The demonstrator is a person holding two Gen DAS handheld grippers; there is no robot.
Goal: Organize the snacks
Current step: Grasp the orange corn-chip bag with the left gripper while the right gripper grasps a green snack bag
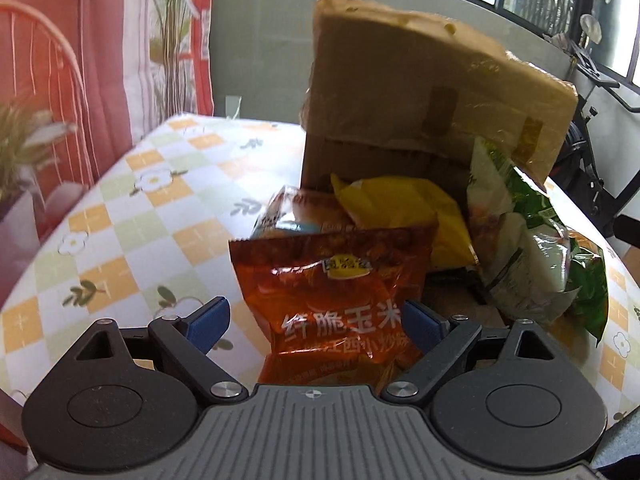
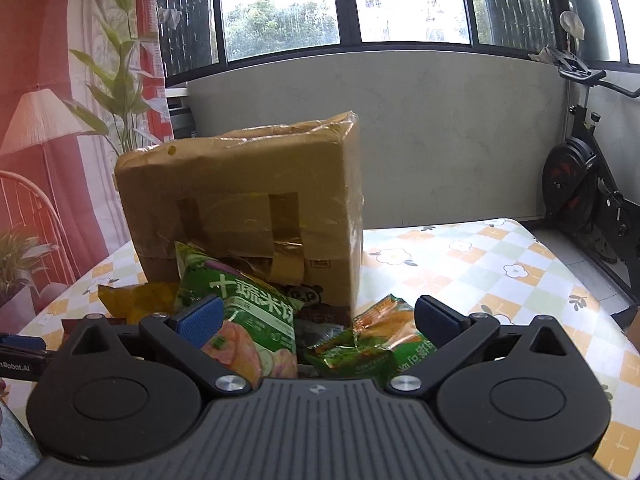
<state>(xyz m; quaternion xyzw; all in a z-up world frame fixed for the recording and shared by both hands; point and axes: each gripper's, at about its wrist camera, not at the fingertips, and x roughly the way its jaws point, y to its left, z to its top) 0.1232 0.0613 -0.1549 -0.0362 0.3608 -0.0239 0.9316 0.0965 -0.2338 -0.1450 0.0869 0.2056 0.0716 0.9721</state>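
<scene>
The left gripper [image 1: 316, 320] has its fingers spread wide around the near orange snack bag [image 1: 334, 300], not squeezing yet. The right gripper [image 2: 318, 320] is spread too, empty, near the green snack bag [image 2: 248, 312]. Snacks sit piled on the counter [image 1: 132, 208] by the cardboard box [image 1: 404, 96]. Next, I think: squeeze gently and lift.

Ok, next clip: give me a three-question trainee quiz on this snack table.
1. True or false: the left gripper is clamped shut on the orange snack bag.
2. What stands behind the snack pile? A) cardboard box B) basket C) bowl
3. What colour is the bag by the right gripper's left-hand pad?

Key: 1 false, the jaws stand open around it. 2 A, the cardboard box. 3 green.
</scene>
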